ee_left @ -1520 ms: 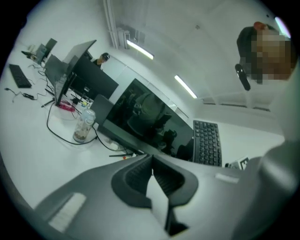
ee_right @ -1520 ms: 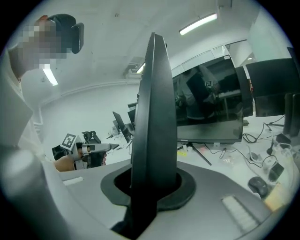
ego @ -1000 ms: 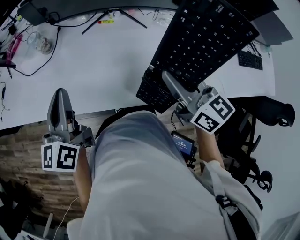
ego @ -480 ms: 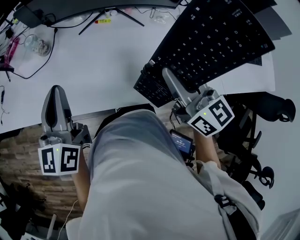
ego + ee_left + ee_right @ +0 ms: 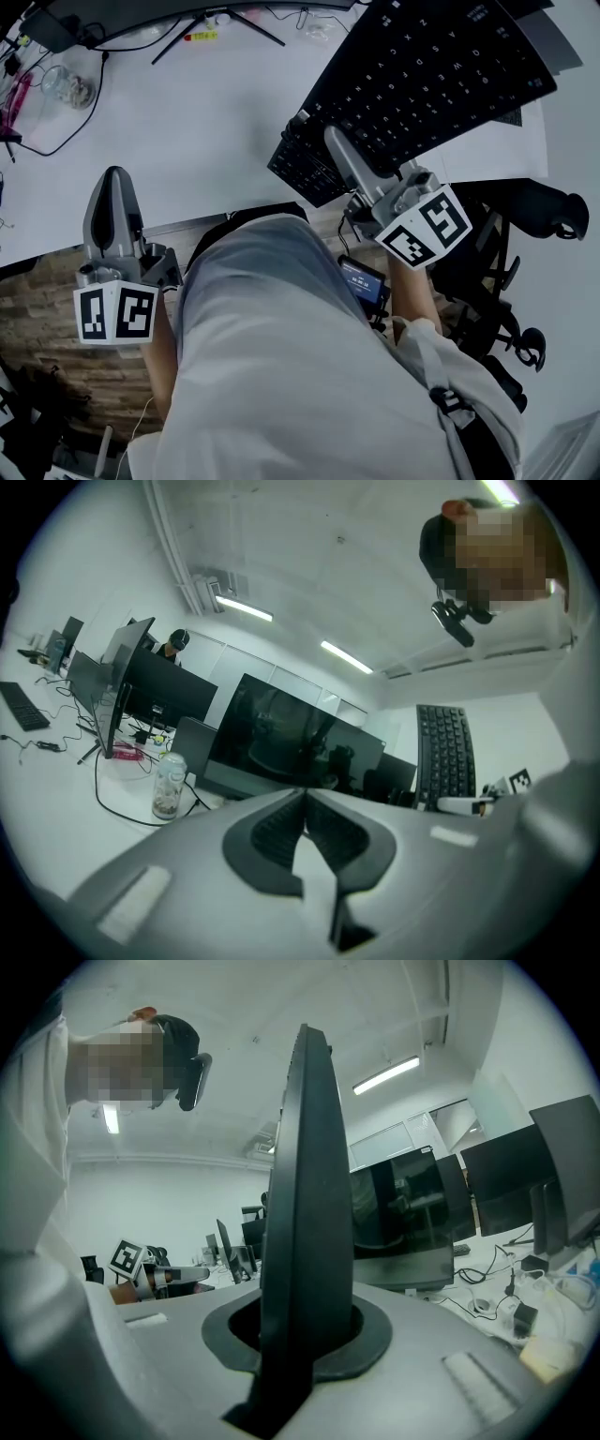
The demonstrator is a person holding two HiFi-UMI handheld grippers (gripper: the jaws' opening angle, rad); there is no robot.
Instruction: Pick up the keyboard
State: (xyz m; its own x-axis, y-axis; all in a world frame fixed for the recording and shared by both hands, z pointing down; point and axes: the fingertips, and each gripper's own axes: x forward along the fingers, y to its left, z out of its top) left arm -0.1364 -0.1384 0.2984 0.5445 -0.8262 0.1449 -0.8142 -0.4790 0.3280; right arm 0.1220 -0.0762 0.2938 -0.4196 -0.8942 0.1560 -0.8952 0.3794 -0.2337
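Observation:
The black keyboard (image 5: 422, 84) hangs tilted above the right side of the white desk (image 5: 187, 122), lifted off it. My right gripper (image 5: 339, 150) is shut on the keyboard's near edge. In the right gripper view the keyboard (image 5: 305, 1176) stands edge-on, clamped between the jaws of that gripper (image 5: 300, 1335). My left gripper (image 5: 113, 183) hovers at the desk's front edge on the left, shut with nothing in it. In the left gripper view its jaws (image 5: 305, 796) meet, and the keyboard (image 5: 445, 752) shows far off to the right.
A monitor stand (image 5: 220, 28), cables and a glass jar (image 5: 70, 86) sit at the back left of the desk. An office chair (image 5: 553, 220) stands to the right. A small lit device (image 5: 361, 281) hangs by the person's waist. Several monitors (image 5: 291, 742) line the desk.
The keyboard stays held in the right gripper and has drifted slightly up and right in the picture. The left gripper has barely moved and stays shut.

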